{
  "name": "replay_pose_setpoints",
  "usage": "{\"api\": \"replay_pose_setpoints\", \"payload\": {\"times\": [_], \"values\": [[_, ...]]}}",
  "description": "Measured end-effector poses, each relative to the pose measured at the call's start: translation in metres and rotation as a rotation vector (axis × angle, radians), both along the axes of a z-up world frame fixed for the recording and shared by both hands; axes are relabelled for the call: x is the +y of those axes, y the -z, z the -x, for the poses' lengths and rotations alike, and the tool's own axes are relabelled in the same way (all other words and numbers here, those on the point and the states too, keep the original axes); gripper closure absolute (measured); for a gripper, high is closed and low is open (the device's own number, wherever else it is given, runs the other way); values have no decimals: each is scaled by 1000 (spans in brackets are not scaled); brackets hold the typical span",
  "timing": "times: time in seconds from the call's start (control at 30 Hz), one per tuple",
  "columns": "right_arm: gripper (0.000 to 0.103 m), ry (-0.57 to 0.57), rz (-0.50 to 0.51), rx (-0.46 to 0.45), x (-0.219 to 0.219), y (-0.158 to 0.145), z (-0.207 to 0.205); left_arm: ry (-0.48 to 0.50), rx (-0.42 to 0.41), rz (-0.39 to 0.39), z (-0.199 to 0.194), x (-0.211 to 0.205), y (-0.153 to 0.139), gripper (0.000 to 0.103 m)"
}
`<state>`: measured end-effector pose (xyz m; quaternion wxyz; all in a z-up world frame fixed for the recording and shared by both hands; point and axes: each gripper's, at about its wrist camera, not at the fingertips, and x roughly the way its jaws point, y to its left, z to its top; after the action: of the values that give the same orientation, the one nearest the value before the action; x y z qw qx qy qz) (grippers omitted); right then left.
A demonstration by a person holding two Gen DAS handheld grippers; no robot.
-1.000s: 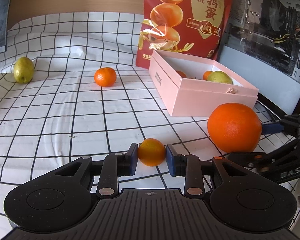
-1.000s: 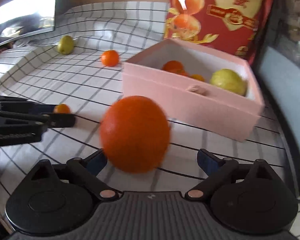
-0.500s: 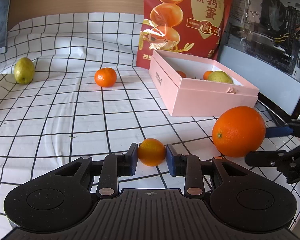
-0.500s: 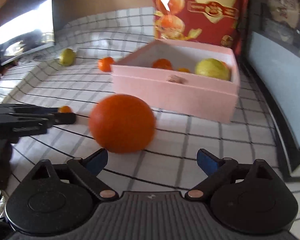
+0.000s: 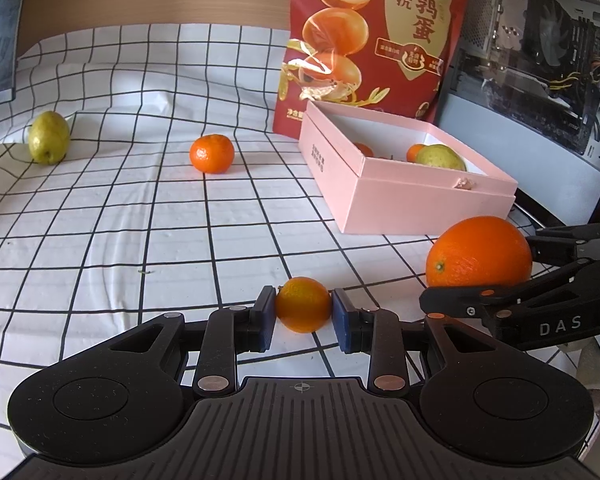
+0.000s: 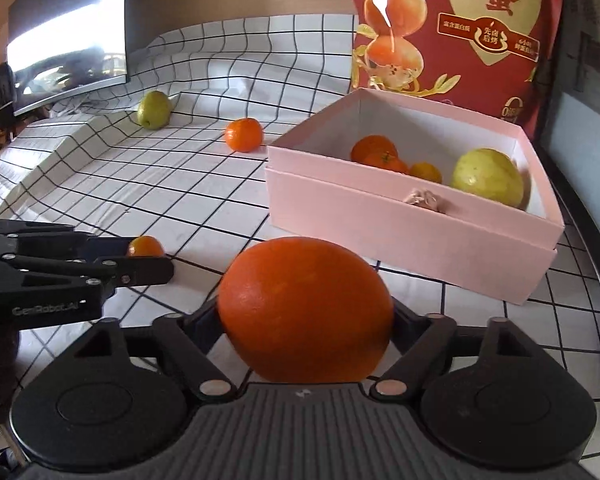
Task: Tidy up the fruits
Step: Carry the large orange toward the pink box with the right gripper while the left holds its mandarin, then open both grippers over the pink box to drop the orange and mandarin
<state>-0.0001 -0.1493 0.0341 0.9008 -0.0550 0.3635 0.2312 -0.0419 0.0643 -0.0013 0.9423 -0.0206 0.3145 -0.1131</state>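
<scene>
The left gripper [image 5: 303, 311] clamps a kumquat [image 5: 303, 304] on the cloth [image 5: 100, 220]. The right gripper [image 6: 306, 316] is closing around an orange [image 6: 306, 308]. The pink box [image 6: 412, 228] stands just beyond, holding fruit; a mandarin [image 5: 211, 153] and pear [image 5: 49, 143] lie farther off.

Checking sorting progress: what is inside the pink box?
Inside the pink box: a green pear, two tangerines and a smaller orange fruit. The near wall hides the floor.

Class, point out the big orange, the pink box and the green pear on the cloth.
big orange [image 6: 306, 308], right wrist view, front skin
pink box [image 5: 416, 208], left wrist view, front wall
green pear [image 5: 49, 137], left wrist view, middle
</scene>
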Motion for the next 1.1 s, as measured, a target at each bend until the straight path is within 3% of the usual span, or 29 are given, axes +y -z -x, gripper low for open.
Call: {"api": "replay_pose_setpoints", "payload": {"times": [0.3,0.43,0.57,0.7,0.87,0.97,1.1], "values": [[23,0,-41,28,-12,-1,5,-17,0,39,-1,2,0,69],[23,30,-36,10,-18,-4,3,16,-21,94,-9,-3,-6,69],[23,69,-158,4,-38,-29,-9,79,-69,167,-35,-16,-35,69],[23,134,-202,-23,-47,-76,-46,137,-94,163,-73,-48,-63,69],[22,219,-171,7,-43,-109,-118,169,15,228,-129,-72,-62,69],[22,255,-101,105,-41,-108,-166,134,-8,216,-139,-69,-62,68],[22,334,-21,202,-36,-83,-198,169,-31,251,-134,-52,-63,68]]}}
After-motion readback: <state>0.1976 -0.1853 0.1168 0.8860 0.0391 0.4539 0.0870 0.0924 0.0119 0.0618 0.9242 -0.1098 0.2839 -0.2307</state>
